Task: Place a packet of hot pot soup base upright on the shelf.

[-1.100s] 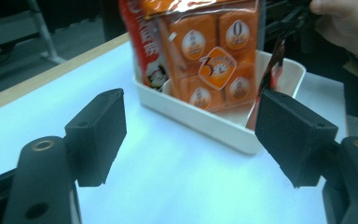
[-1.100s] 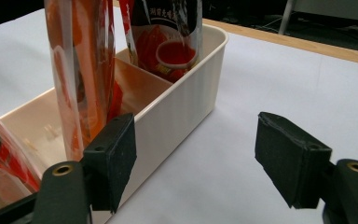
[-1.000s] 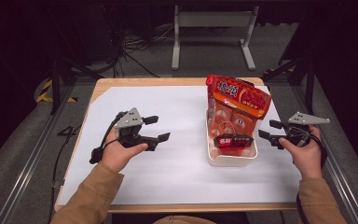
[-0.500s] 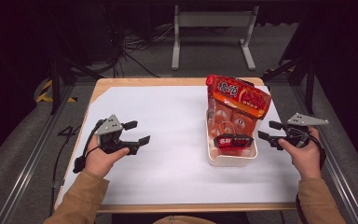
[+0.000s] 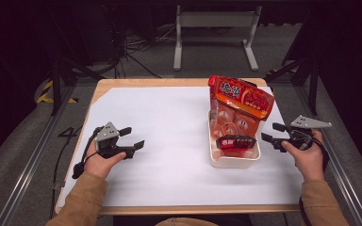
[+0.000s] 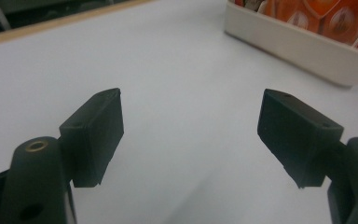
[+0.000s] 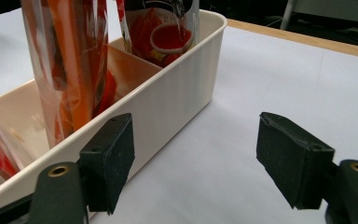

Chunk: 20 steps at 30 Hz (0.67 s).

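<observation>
A cream plastic bin stands right of the table's middle, with several red and orange snack bags upright in it. My right gripper rests just right of the bin, open, nothing between its jaws. In the right gripper view the bin's wall runs past the left jaw, and the bags rise inside it. My left gripper lies near the table's left edge, open and empty, pointing right toward the bin. Its jaws hover over bare white table.
A white sheet covers the wooden table. Metal rails run along both sides at floor level. A grey stand and cables lie on the floor beyond the table's far edge. Wide bare sheet separates the left gripper from the bin.
My left gripper has drawn back left and toward the near edge, away from the middle of the table. The right gripper and the bin have stayed put.
</observation>
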Available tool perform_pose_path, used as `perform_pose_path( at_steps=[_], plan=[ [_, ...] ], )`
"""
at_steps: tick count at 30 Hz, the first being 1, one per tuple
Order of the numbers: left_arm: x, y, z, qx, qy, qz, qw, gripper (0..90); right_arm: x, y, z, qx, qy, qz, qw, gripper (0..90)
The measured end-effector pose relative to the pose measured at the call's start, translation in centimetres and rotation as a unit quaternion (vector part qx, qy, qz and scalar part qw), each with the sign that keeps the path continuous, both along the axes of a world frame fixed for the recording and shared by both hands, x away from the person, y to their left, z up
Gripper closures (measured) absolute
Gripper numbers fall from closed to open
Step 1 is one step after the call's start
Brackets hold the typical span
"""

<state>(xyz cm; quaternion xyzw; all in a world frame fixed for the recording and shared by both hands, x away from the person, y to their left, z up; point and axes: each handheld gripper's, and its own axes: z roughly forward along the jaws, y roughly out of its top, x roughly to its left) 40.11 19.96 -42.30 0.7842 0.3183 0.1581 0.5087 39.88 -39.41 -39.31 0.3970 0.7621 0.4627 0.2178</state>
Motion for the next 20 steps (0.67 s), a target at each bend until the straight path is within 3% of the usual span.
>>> perform_pose_path(
  at_steps=[6, 12, 20],
  plan=[
    [0.6, 0.6, -1.2, -0.015, 0.023, 0.014, 0.9995, 23.1, 0.1, 0.2, -0.4, -0.005, 0.002, 0.002, 1.0000, 28.0],
    [0.9, 0.8, -1.9, -0.001, 0.042, 0.028, 0.9987, 21.9, 0.2, 0.3, -0.7, -0.009, 0.004, 0.003, 0.9999, 27.8],
    [0.8, 1.0, -1.7, -0.006, 0.041, 0.030, 0.9987, 21.1, 0.3, 0.3, -0.6, -0.009, 0.003, 0.002, 1.0000, 27.6]
  ],
)
